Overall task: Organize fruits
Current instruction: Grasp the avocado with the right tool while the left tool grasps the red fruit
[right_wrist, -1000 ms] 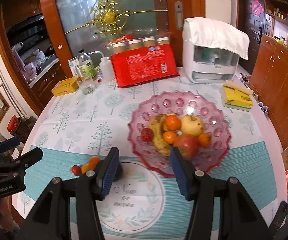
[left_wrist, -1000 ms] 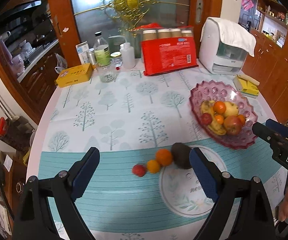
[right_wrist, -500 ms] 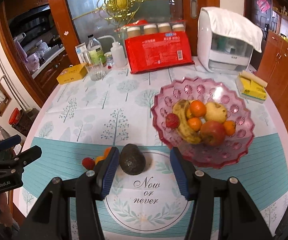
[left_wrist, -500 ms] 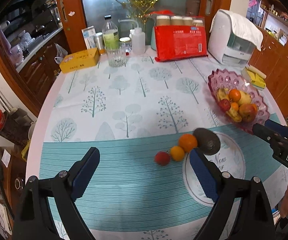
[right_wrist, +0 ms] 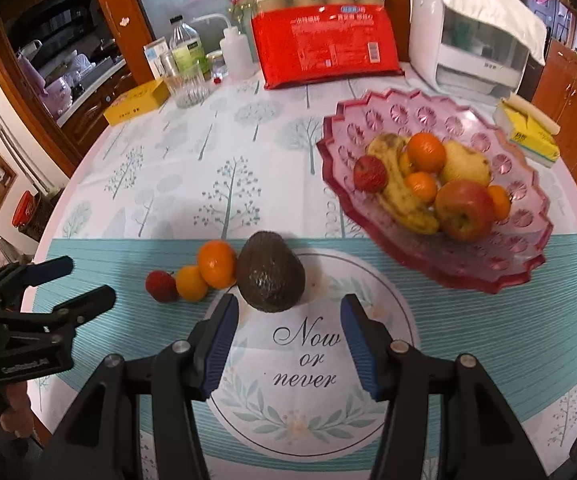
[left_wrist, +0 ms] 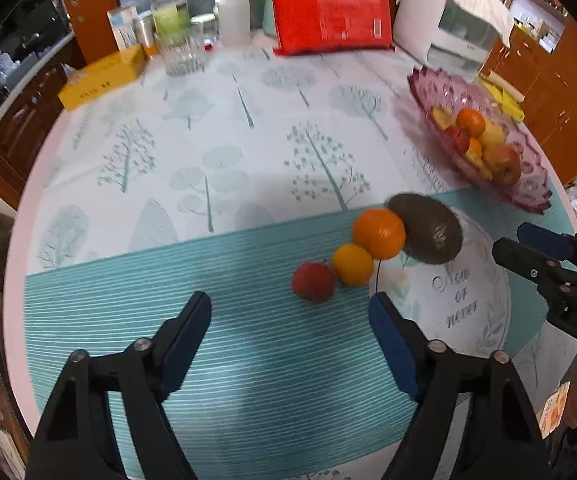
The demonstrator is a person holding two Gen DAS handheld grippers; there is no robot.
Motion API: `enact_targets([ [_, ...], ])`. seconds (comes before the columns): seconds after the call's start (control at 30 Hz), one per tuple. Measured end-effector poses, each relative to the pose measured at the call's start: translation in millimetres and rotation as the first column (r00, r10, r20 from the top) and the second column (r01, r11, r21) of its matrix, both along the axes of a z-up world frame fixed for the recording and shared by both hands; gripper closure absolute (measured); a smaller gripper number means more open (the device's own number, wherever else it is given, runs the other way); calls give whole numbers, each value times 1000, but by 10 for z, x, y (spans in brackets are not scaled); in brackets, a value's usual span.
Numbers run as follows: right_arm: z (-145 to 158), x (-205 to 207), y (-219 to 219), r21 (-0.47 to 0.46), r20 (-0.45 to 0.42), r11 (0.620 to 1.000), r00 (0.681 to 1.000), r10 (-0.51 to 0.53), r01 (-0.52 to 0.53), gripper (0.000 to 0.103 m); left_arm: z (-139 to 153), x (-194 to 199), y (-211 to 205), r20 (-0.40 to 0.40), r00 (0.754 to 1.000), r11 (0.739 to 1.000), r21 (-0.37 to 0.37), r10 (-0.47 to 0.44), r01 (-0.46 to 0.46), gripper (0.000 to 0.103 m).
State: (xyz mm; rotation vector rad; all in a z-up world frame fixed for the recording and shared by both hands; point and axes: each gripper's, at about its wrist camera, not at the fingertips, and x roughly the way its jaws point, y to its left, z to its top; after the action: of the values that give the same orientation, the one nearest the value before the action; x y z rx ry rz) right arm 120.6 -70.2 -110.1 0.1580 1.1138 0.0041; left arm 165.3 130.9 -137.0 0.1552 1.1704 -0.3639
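Observation:
A dark avocado [right_wrist: 270, 277], a large orange [right_wrist: 216, 263], a small orange [right_wrist: 191, 283] and a red strawberry [right_wrist: 161, 286] lie in a row on the tablecloth. They also show in the left wrist view: avocado [left_wrist: 426, 233], large orange [left_wrist: 378, 233], small orange [left_wrist: 352, 264], strawberry [left_wrist: 313, 282]. A pink glass bowl [right_wrist: 484, 276] at the right holds several fruits. My right gripper [right_wrist: 289, 320] is open and empty just in front of the avocado. My left gripper [left_wrist: 290, 314] is open and empty just in front of the strawberry.
At the table's back stand a red package [right_wrist: 326, 51], a white appliance [right_wrist: 474, 36], bottles and a glass [right_wrist: 186, 62] and a yellow box [right_wrist: 136, 102]. A yellow pack [right_wrist: 528, 130] lies right of the bowl. The table edge curves at left.
Both grippers have moved forward and down toward the loose fruits, which now look larger and closer. The fruits have not moved. Both grippers stay open.

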Motion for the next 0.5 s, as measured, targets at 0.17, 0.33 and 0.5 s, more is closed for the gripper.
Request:
enact_targets([
  [0.17,-170,89,27,12,-26,1000,999,26,-25,49,-260,105,-47,-54,998,1000,-13,-13,13,39],
  [0.33,-323,210,43,24,-52,999,998,44,-43,49,-392,184,-112,-85,996,999,-27,-32,30,44],
  [0.5,-427,311,65,26,-70,998,996,61,-59,49,-494,233,-172,-106,993,998,-38,-51,48,53],
])
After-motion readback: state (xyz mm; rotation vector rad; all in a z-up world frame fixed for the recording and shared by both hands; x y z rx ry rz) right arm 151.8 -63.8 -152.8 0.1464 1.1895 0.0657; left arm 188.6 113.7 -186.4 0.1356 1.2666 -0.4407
